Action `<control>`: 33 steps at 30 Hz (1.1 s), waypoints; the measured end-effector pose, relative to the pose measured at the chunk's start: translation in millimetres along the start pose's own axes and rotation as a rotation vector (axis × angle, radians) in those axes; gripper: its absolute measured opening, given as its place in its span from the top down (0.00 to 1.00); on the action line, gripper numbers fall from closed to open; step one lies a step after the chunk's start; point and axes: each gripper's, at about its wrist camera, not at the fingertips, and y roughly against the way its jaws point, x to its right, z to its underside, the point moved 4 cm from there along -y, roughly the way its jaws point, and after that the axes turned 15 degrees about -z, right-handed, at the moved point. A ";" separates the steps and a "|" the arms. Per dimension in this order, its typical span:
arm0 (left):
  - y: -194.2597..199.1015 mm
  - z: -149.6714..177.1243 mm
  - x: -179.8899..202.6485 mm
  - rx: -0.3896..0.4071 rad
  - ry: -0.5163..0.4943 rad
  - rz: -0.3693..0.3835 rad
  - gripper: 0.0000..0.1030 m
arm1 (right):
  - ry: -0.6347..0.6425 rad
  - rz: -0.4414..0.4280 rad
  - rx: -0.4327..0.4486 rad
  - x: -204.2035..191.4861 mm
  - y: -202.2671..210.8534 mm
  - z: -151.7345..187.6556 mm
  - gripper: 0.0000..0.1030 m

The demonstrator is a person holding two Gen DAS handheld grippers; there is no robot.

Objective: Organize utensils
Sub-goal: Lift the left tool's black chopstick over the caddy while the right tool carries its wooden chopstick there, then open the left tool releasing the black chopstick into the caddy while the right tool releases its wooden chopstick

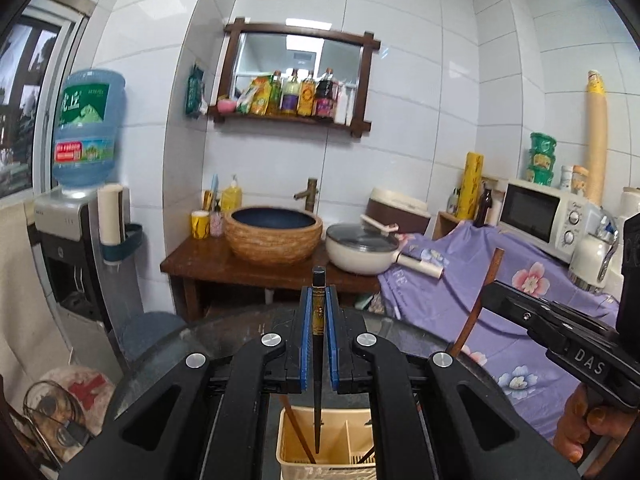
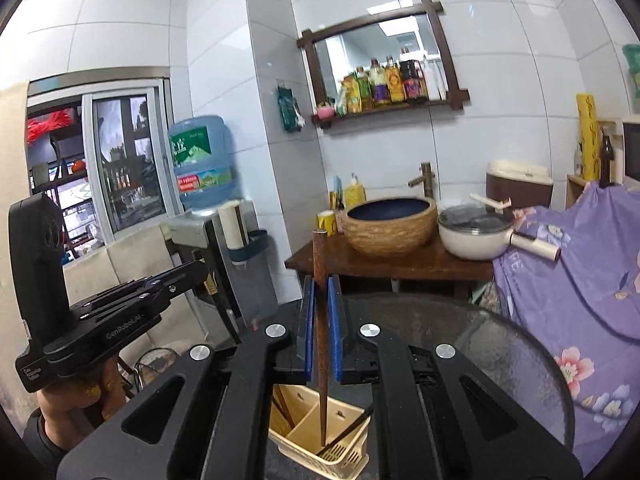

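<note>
Grippers of black plastic with ribbed blue pads each pinch one chopstick upright: the left gripper a glossy black chopstick, the right gripper a brown wooden chopstick. Both hang over a cream plastic caddy with slotted compartments, holding two chopsticks, on a round glass table.

White glazed tiles cover the walls of a small kitchen corner. A dark wood-framed mirror hangs above a shelf crowded with bottles. Below it, a woven-look basin with a brass tap sits on a wooden stand. A water dispenser carries a blue jug beside a sliding window. A floral purple cloth drapes the counter under a white microwave.
</note>
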 end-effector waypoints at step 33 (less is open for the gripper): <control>4.8 127.1 -27.0 -0.191 0.008 -0.003 0.07 | -0.004 0.123 -0.108 10.1 13.3 115.9 0.45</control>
